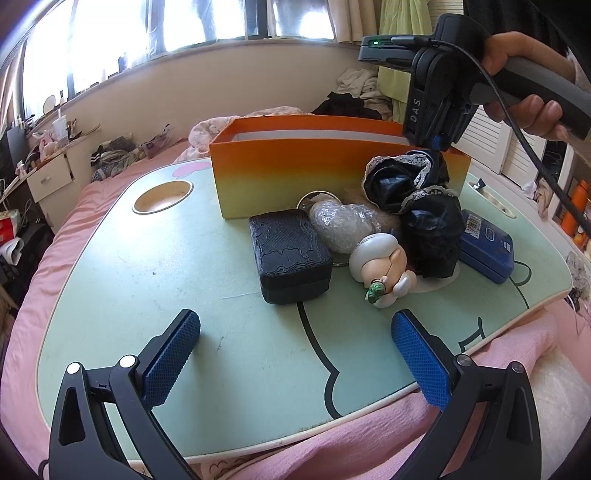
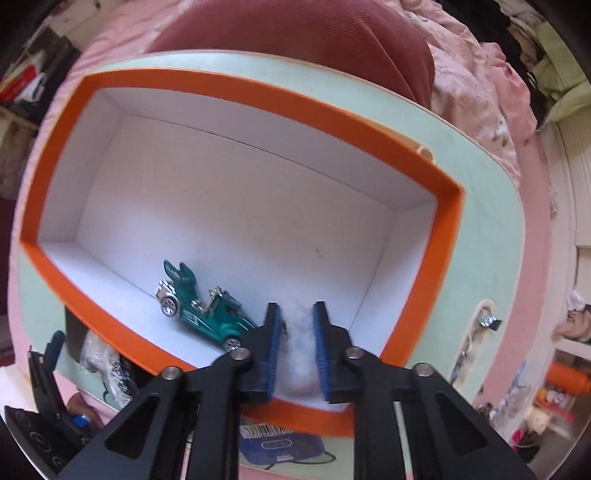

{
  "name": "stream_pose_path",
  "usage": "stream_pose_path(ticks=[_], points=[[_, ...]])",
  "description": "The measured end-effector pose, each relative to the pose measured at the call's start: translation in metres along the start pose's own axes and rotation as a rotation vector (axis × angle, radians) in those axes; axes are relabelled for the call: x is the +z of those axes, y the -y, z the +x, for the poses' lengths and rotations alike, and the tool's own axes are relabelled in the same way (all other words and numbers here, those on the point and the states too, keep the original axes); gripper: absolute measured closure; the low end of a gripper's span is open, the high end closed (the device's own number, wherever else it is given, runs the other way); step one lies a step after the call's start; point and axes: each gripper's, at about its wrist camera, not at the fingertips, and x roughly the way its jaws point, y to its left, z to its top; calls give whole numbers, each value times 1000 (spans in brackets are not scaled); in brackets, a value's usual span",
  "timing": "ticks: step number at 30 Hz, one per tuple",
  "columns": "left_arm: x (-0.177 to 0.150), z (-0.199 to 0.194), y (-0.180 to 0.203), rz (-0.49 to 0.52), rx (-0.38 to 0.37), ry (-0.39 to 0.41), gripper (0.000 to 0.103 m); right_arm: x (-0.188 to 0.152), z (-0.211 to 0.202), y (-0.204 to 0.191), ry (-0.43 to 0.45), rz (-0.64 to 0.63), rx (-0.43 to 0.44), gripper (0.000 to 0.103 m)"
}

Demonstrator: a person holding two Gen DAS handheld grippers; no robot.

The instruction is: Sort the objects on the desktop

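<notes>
Daylight pours in from the windows (image 1: 229,18) far ahead of the left gripper (image 1: 295,354), blown out to white, and it leaves the mint table (image 1: 147,266) evenly bright with only soft, short shadows under the things on it. Both fisheye views bend straight lines hard toward the rim, with dark vignetted corners. Below the right gripper (image 2: 298,343) the orange box (image 2: 443,258) has a white inside that glares pale and washed, and the picture there is soft with motion blur, the white thing between the fingers losing all detail.
</notes>
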Motion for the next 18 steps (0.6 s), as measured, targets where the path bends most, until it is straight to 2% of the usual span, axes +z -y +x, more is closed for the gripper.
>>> stream_pose_path(ticks=[2, 5, 7, 9, 12, 14, 18], points=[[0, 0, 0, -1, 1, 2, 0, -7, -17, 7, 64, -5, 39, 96], [0, 1, -1, -2, 1, 3, 0, -31, -76, 22, 239, -8, 154, 102], [0, 1, -1, -3, 2, 3, 0, -63, -125, 32, 375, -29, 229, 102], [0, 2, 0, -4, 3, 3, 0, -97, -156, 42, 468, -37, 264, 102], [0, 2, -1, -5, 4, 3, 0, -138, -172, 43, 524, -57, 306, 102], [-1, 2, -1, -7, 5, 3, 0, -163, -158, 45, 525, -68, 332, 102], [-1, 3, -1, -8, 6, 3, 0, -157, -105, 32, 473, -78, 399, 102]])
